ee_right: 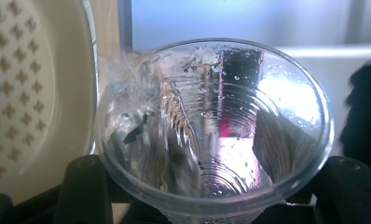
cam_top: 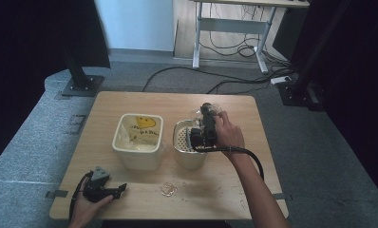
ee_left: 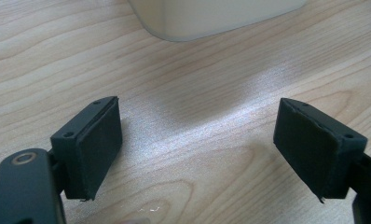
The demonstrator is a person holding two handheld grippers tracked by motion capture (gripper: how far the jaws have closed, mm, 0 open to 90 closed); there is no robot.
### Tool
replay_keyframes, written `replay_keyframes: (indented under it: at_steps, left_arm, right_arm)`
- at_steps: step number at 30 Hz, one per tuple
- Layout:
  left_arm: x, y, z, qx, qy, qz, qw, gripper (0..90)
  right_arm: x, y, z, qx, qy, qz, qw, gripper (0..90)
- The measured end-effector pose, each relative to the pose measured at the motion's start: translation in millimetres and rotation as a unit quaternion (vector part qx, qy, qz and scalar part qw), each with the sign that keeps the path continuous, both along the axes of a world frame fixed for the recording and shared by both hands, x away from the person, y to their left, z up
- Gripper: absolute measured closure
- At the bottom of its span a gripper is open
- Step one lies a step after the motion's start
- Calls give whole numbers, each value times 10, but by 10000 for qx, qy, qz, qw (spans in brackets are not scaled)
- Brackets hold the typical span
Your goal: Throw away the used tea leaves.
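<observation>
Gripping a clear ribbed plastic cup (ee_right: 215,135) between its two black jaws, the right gripper (cam_top: 207,124) holds it tipped on its side beside the cream round strainer bowl with a perforated insert (cam_top: 186,137), at the far right of the light wooden table (cam_top: 234,190). The cup's inner wall carries droplets. The left gripper (cam_top: 112,191) rests low on the table near the front left corner, jaws spread wide with nothing between them.

Probable faults from this position:
- The thin cup wall may buckle or slip under jaw pressure, dropping the cup.
- Any remaining liquid may miss the strainer rim and spill on the table; a small wet patch (cam_top: 168,189) already lies near the front edge.

Limits of observation:
- Whether liquid remains in the cup cannot be determined; the wet curved wall distorts what lies behind it.
- The person's right hand (cam_top: 229,133) covers part of the gripper body.
- The cream square plastic container with a yellow printed bag (cam_top: 137,140) shows contents that cannot be made out.
</observation>
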State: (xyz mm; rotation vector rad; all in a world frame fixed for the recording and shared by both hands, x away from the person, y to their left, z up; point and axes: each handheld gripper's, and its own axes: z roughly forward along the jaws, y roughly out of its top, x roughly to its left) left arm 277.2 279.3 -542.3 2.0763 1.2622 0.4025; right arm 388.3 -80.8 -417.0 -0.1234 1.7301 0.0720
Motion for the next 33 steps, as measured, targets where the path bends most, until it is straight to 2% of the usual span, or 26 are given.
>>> replay_keyframes:
  at_steps: [4, 5, 6, 7, 9, 10, 11, 12, 13, 14, 16, 18, 20, 21, 22, 23, 24, 25, 26, 27, 28, 29, 30, 31, 32, 33]
  left_arm:
    - [-1, 7, 2, -3, 6, -4, 10000, 153]
    - [-2, 6, 2, 5, 9, -9, 10000, 153]
    - [-2, 5, 1, 11, 4, -8, 10000, 153]
    - [-2, 5, 1, 12, 5, -7, 10000, 153]
    - [-1, 3, 2, 9, 8, -3, 10000, 153]
    - [-2, 2, 2, 9, 9, -3, 10000, 153]
    - [-2, 3, 2, 12, 10, -6, 10000, 153]
    - [-2, 2, 2, 12, 9, -1, 10000, 153]
    - [-2, 3, 2, 11, 9, -2, 10000, 153]
    - [-2, 3, 2, 11, 8, -2, 10000, 153]
    - [-1, 5, 2, 9, 10, -8, 10000, 153]
    - [-1, 7, 2, 4, 11, -9, 10000, 153]
    - [-1, 7, 3, 10, 12, -16, 10000, 153]
    - [-1, 6, 2, 10, 6, -15, 10000, 153]
    - [-1, 5, 1, 9, 3, -14, 10000, 153]
    - [-2, 5, 2, 11, 6, -13, 10000, 153]
    - [-3, 4, 1, 17, 5, -13, 10000, 153]
    - [-3, 2, 0, 10, 0, -10, 10000, 153]
    - [-2, 1, -1, 16, -3, -9, 10000, 153]
    - [-2, 0, -1, 20, -5, -9, 10000, 153]
    - [-2, -1, -1, 24, -7, -7, 10000, 153]
    - [-3, -3, -2, 36, -12, -6, 10000, 153]
    - [-4, -5, -2, 42, -15, -5, 10000, 152]
    - [-5, -6, -3, 46, -22, -3, 10000, 152]
    - [-5, -6, -3, 49, -22, -5, 10000, 153]
    - [-4, -5, -3, 57, -31, -10, 10000, 153]
  right_arm:
    - [10, 46, -57, -609, -213, 119, 9978, 371]
    - [8, 51, -84, -889, -343, 168, 9953, 371]
    - [-6, 61, -115, -1362, -486, 197, 9893, 371]
    - [-6, 61, -115, -1362, -486, 197, 9893, 371]
    - [-18, 67, -152, -1850, -705, 297, 9798, 373]
    - [-23, 70, -168, -2105, -796, 317, 9738, 373]
    - [-23, 70, -176, -2205, -859, 326, 9711, 374]
    - [-26, 76, -183, -2499, -1009, 363, 9623, 374]
    - [-26, 76, -183, -2499, -1009, 363, 9623, 374]
    - [-33, 84, -187, -2697, -1162, 430, 9549, 373]
    - [-43, 90, -187, -2673, -1170, 431, 9555, 372]
    - [-65, 117, -150, -2305, -975, 443, 9672, 367]
    - [-78, 133, -105, -1703, -734, 409, 9818, 363]
    - [-86, 139, -79, -1231, -496, 389, 9904, 362]
    - [-101, 147, -19, -216, 22, 326, 9992, 359]
    - [-101, 147, -19, -216, 22, 326, 9992, 359]
    - [-106, 148, 25, 249, 275, 313, 9988, 357]
    - [-104, 135, 69, 961, 640, 352, 9927, 356]
    - [-103, 116, 103, 1496, 954, 336, 9836, 354]
    - [-96, 93, 132, 2012, 1204, 326, 9716, 353]
    - [-88, 69, 156, 2535, 1467, 313, 9556, 353]
    - [-83, 44, 174, 2865, 1640, 295, 9435, 351]
    - [-53, -42, 217, 3710, 2057, 303, 9051, 349]
    - [-53, -42, 217, 3710, 2057, 303, 9051, 349]
    - [-43, -70, 226, 3975, 2195, 270, 8906, 349]
    - [-24, -120, 238, 4375, 2371, 257, 8670, 349]
